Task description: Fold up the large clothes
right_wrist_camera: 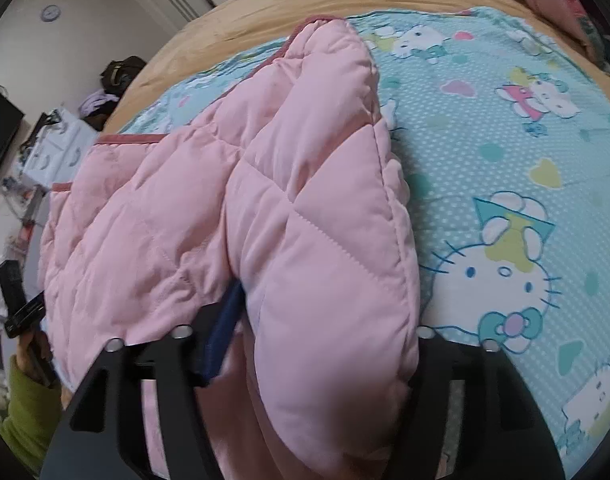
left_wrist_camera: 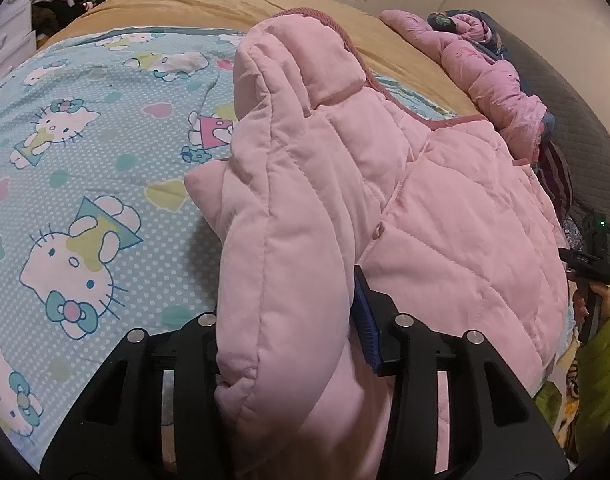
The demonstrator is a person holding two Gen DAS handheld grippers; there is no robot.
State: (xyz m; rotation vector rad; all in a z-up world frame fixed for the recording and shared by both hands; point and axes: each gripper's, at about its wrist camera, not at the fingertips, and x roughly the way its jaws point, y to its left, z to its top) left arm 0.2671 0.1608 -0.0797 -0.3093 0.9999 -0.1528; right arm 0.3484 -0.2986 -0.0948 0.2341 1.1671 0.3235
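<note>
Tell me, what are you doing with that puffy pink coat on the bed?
A person is folding a pink coat on a bed covered with a cartoon cat sheet. They hold a pinching tool in each hand. The left gripper is clamped on a thick fold of the coat, and the right gripper grips another padded edge. Both edges are lifted a little, while the rest of the coat lies on the sheet. More pink bedding is bunched at the far side.

L wrist cam is sitting close behind the left gripper (left_wrist_camera: 289,340), looking fwd over the bed; R cam is doing likewise. Both are sharing pink quilted jacket (left_wrist_camera: 445,208) and cartoon-cat blanket (right_wrist_camera: 505,152).
</note>
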